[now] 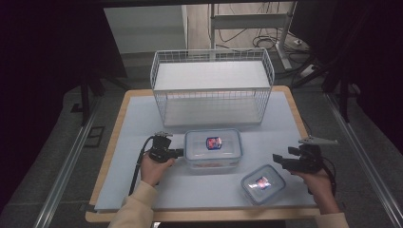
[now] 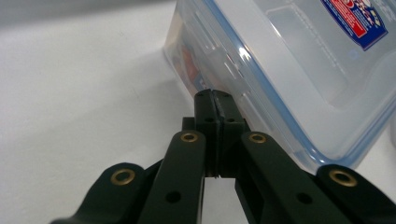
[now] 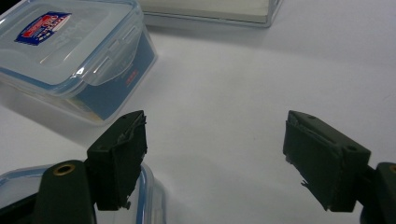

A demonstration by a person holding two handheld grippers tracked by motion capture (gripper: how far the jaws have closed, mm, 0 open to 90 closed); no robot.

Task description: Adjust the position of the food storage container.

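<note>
Left fingers shut against the big container's side latch; right fingers wide open and idle.

Left gripper [image 2: 215, 95]: fingers pressed flat together, nothing between them, tips touching or just off the left-side flap of the large container [image 1: 213, 149], which sits mid-counter just in front of the wire basket [image 1: 212, 88]. Looks like a push or poke step on that flap, not a grasp; can't tell whether the latch is locked. Right gripper [image 3: 215, 158]: fingers spread wide, holding nothing, hovering near the small container [image 1: 263, 184] at 4 o'clock from the large one, close to the front edge of the counter [image 1: 142, 114]. Next move probably needs the right gripper to brace the opposite side so the box doesn't slide while the left presses.
</note>
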